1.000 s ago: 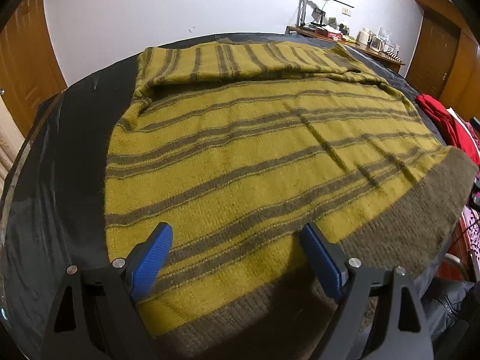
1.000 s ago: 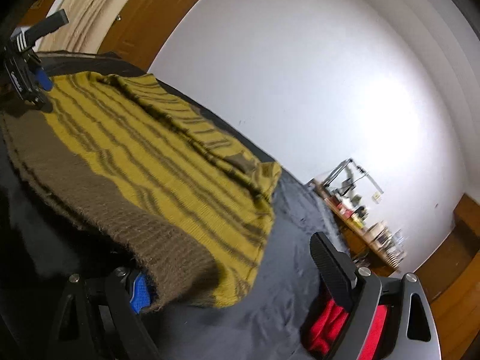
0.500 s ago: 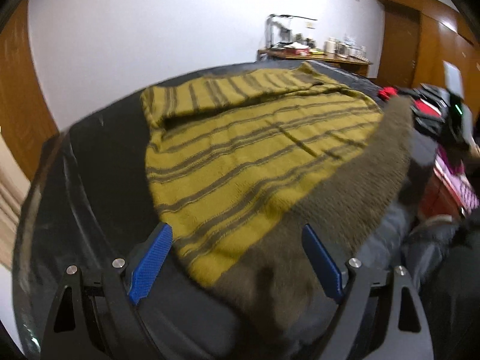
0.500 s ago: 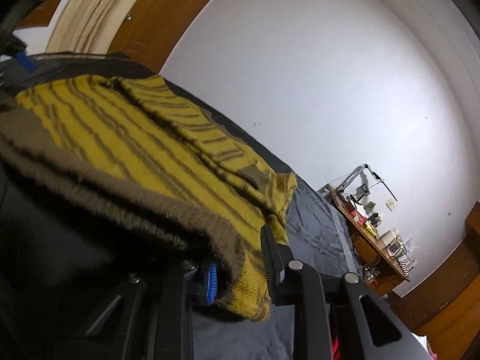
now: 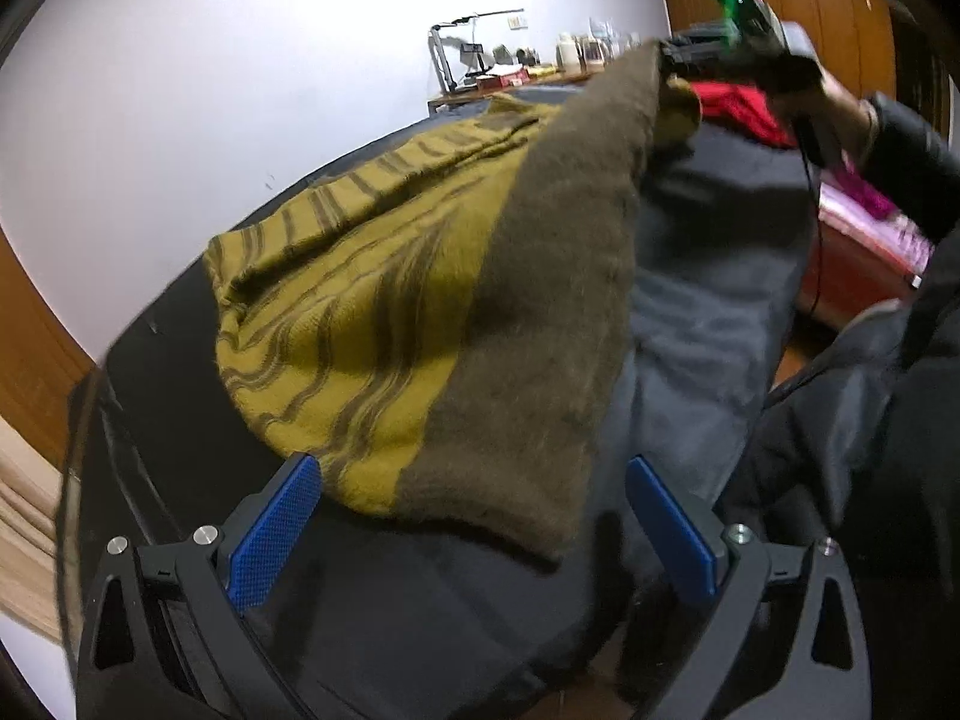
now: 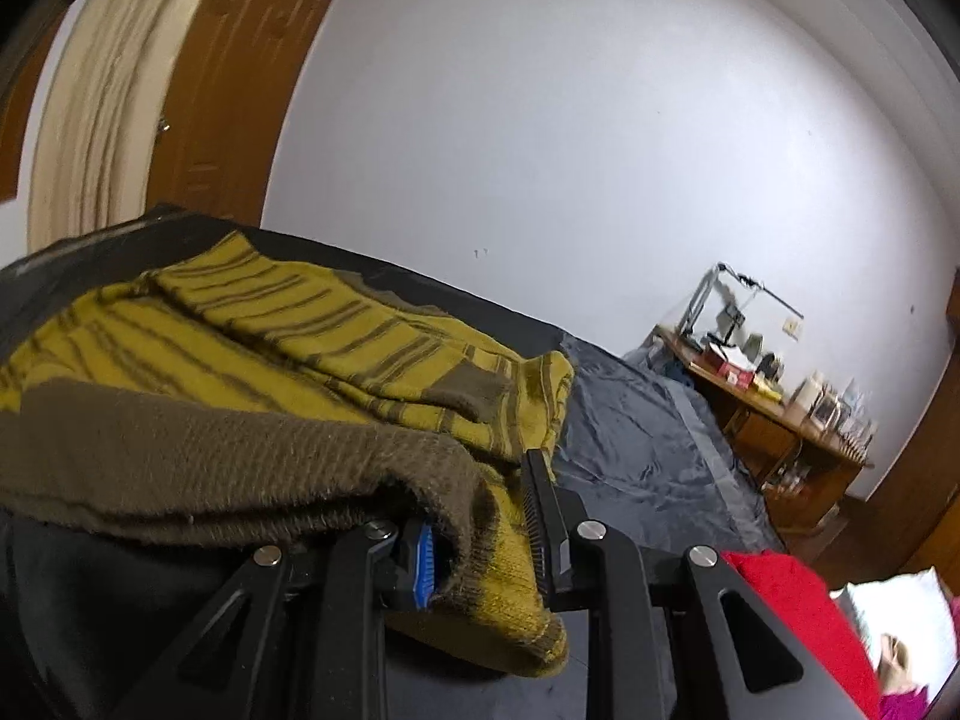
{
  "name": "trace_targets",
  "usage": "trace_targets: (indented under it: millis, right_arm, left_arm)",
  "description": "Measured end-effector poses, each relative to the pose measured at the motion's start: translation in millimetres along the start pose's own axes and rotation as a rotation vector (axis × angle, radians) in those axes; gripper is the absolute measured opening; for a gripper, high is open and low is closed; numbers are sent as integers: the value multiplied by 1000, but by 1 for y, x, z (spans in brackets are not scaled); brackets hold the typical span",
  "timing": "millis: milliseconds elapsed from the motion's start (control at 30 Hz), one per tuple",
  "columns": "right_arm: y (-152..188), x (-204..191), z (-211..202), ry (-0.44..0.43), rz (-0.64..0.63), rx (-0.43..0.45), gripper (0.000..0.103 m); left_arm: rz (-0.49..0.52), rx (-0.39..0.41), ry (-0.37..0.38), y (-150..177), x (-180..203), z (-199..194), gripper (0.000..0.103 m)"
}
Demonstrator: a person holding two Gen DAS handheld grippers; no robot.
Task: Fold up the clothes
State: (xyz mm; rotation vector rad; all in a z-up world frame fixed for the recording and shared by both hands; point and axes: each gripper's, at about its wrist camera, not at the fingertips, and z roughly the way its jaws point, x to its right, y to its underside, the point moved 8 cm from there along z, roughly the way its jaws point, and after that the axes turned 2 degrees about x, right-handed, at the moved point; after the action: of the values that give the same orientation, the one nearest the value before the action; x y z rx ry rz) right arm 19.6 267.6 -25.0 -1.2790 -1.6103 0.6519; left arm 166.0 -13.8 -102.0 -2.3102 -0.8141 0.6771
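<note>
the right claw (image 6: 480, 546) is clamped on the hem corner of the sweater (image 5: 372, 324), lifted half off the bed (image 6: 648, 450), the left claw (image 5: 474, 516) is apart, so folding looks partly done.

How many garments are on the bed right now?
2. A striped yellow sweater across the dark bed, its hem corner pinched in the right gripper; a red garment at the far edge. Others may be hidden.

Your left wrist view looks low across the sweater (image 5: 456, 324) toward the desk (image 5: 480, 87) — your right, close up, shares both.
</note>
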Motion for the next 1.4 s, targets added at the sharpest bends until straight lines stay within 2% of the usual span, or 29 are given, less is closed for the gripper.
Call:
trace_targets:
  millis: [200,500,833,1000,1167,1233,1300,1400]
  right_arm:
    - [1,4,7,5,25,-12,26]
    - [0,15,10,27,61,-8,26]
    - [-1,26,10,51,93,8,26]
    - [1,30,15,58,106,-2,26]
    - [2,32,18,58,119,-6,26]
    - [2,31,17,61,114,-3,26]
    - [2,31,16,64,107,1,26]
    - [2,32,13,65,102,4,26]
  left_arm:
    - [76,-28,-41,4,4,6,102]
    - [157,-16,-107,-6,-2,15,102]
    - [303,-2,-352,-31,-17,35,102]
    - [387,16,-338,-37,-12,38,102]
    - [407,12,-222,-44,-9,46,101]
    - [376,-11,-138,-46,-6,50,88]
    - [324,-46,-54,-47,-3,54,56]
    - [247,-33,-48,-53,-8,54,29]
